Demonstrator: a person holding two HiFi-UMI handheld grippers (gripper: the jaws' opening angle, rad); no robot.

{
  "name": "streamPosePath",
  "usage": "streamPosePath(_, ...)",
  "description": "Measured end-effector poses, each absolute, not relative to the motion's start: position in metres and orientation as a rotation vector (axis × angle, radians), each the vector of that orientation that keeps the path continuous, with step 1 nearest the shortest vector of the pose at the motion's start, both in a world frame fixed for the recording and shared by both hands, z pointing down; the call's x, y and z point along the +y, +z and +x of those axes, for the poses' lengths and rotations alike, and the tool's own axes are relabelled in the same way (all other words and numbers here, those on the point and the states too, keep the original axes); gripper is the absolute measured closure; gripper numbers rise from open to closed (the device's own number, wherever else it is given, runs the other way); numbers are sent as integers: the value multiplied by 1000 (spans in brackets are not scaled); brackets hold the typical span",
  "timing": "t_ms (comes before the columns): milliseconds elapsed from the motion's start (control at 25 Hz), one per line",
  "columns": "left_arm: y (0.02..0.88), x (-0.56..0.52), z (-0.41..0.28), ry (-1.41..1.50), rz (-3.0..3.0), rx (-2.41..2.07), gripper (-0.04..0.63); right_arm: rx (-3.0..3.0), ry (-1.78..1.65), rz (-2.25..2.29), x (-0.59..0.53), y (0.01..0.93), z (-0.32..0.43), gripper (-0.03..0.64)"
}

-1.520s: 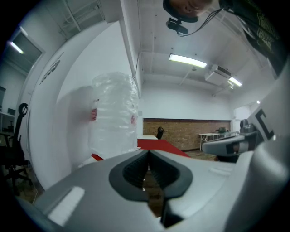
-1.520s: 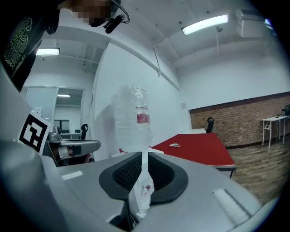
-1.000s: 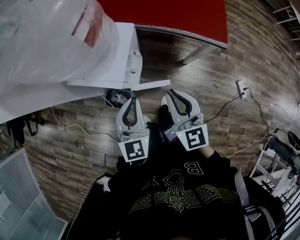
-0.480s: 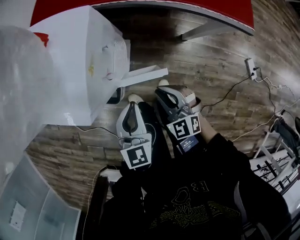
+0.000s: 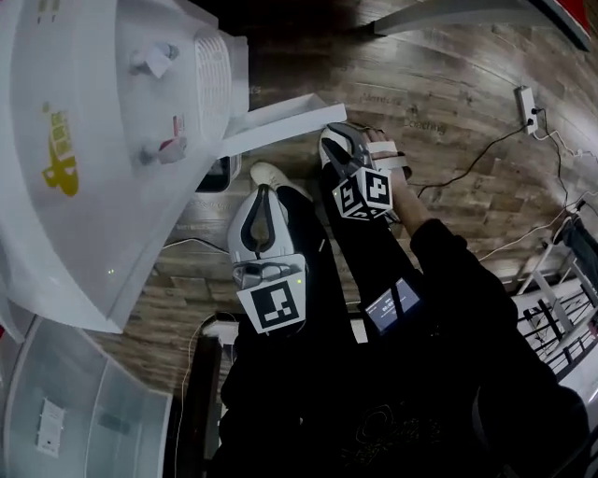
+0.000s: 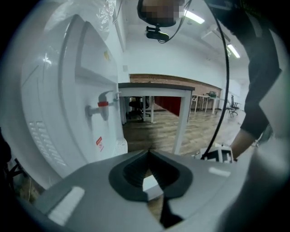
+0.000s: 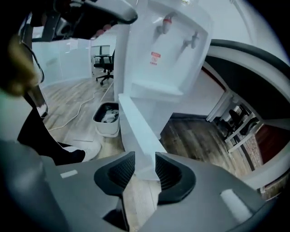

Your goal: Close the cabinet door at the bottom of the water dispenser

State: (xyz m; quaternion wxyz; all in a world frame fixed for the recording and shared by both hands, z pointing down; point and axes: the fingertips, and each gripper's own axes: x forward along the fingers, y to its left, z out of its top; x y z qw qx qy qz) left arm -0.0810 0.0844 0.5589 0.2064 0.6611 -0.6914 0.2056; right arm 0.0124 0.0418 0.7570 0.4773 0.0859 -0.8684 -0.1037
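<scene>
The white water dispenser [image 5: 103, 149] fills the left of the head view. Its bottom cabinet door [image 5: 276, 121] stands open, swung out to the right. My right gripper [image 5: 334, 138] is low by the door's free end. In the right gripper view its jaws are opening, and the door's [image 7: 136, 127] near edge lies in line with the gap of the right gripper [image 7: 145, 167], pads not pressing on it. My left gripper [image 5: 263, 193] hangs lower in the picture, tips together and empty. In the left gripper view, the left gripper [image 6: 148, 153] points past the dispenser's taps [image 6: 102, 106].
A small white bin [image 5: 218, 175] sits on the wooden floor behind the door. A white shoe [image 5: 266, 175] is close to the left gripper. A power strip [image 5: 526, 103] with cables lies at the right, a table leg [image 5: 439, 14] at the top, a translucent box [image 5: 65, 411] lower left.
Both grippers have dropped toward the floor as the view tipped down over the dispenser. The right gripper has reached the door's free end, rolled over, and its jaws have spread.
</scene>
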Motion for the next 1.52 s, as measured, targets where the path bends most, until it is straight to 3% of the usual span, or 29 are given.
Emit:
streamPosePath(440, 573, 88, -97, 544, 1754, -1911, 588, -2080, -342, 245, -4, 771, -14, 497)
streamPosePath(800, 582, 65, -113, 360, 1702, -1917, 588, -2058, -528, 139, -74, 772, -76, 495)
streamPosePath(1280, 587, 49, -128, 419, 1719, -1906, 588, -2137, -558, 118, -123, 768, -184, 520)
streamPosePath(1520, 587, 44, -136, 420, 1710, -1912, 588, -2080, -576, 57, -120, 779, -194, 529)
